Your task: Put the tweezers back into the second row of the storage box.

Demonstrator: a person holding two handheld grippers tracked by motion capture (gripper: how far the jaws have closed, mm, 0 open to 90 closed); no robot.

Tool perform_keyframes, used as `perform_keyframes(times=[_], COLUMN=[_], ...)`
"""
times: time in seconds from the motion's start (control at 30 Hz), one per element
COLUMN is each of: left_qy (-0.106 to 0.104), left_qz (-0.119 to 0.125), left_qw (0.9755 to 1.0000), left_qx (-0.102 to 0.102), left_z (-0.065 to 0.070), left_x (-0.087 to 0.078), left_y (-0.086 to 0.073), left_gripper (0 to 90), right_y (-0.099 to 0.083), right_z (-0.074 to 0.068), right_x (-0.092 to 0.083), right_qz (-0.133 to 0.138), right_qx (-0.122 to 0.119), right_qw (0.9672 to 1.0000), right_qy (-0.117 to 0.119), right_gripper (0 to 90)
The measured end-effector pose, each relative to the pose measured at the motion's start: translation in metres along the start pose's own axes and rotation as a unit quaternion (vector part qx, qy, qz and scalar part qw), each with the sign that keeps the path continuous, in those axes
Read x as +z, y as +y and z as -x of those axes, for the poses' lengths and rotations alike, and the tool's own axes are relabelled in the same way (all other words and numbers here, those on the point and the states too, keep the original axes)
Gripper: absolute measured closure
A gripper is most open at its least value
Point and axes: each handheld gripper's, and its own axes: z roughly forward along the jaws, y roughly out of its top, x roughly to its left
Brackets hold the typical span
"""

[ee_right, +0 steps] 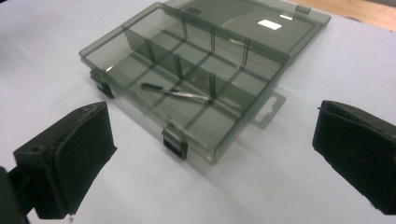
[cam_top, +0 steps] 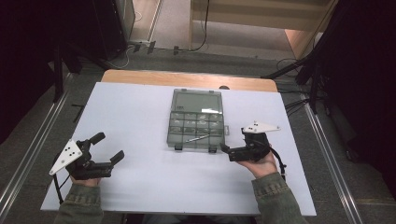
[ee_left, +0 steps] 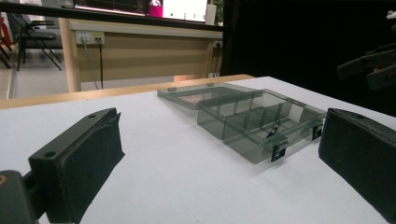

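A smoky clear compartment box (cam_top: 195, 125) lies open at the table's middle, its lid (cam_top: 196, 101) folded flat toward the far side. A thin metal tool (cam_top: 196, 138) rests slanted in a front compartment; it also appears in the right gripper view as the tool (ee_right: 175, 92). My left gripper (cam_top: 108, 148) rests at the front left, open and holding nothing, well away from the box (ee_left: 254, 119). To the right of the box (ee_right: 196, 70), near its front corner, my right gripper (cam_top: 234, 140) is open and holding nothing. The left gripper (ee_left: 219, 163) and right gripper (ee_right: 215, 158) both show bare table between the jaws.
The white tabletop (cam_top: 140, 116) has a wooden strip (cam_top: 187, 79) along its far edge. Dark stands and cables (cam_top: 299, 70) line the floor on both sides. A wooden desk (ee_left: 140, 51) stands beyond the table.
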Motion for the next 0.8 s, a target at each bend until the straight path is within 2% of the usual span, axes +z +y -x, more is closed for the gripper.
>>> perform_keyframes(times=[0.17, 0.27, 0.37, 0.43, 0.6, 0.8], left_qy=[-0.002, -0.002, -0.003, -0.003, -0.003, -0.005], left_qz=[-0.001, 0.0, -0.001, -0.001, -0.001, -0.002], left_qw=[1.0, 1.0, 1.0, 1.0, 1.0, 1.0], left_qx=[-0.001, -0.003, -0.004, -0.006, -0.005, -0.004], left_z=[0.0, 0.0, 0.0, 0.0, 0.0, 0.0], left_x=[0.001, 0.0, 0.0, 0.001, 0.001, 0.002], left_y=[0.0, 0.0, 0.0, 0.0, 0.0, 0.0], left_gripper=[0.0, 0.0, 0.0, 0.0, 0.0, 0.0], right_y=[-0.012, -0.02, -0.027, -0.031, -0.045, -0.075], right_z=[-0.003, -0.004, -0.004, -0.003, 0.002, 0.009], right_x=[-0.012, -0.018, -0.024, -0.027, -0.035, -0.04], right_qz=[0.003, 0.006, 0.01, 0.011, 0.036, 0.075], right_qx=[-0.003, -0.012, -0.008, -0.012, 0.0, 0.013], right_qw=[1.0, 0.9999, 0.9999, 0.9998, 0.9992, 0.9967], right_qy=[0.005, -0.007, -0.001, -0.009, -0.014, -0.026], right_gripper=[0.0, 0.0, 0.0, 0.0, 0.0, 0.0])
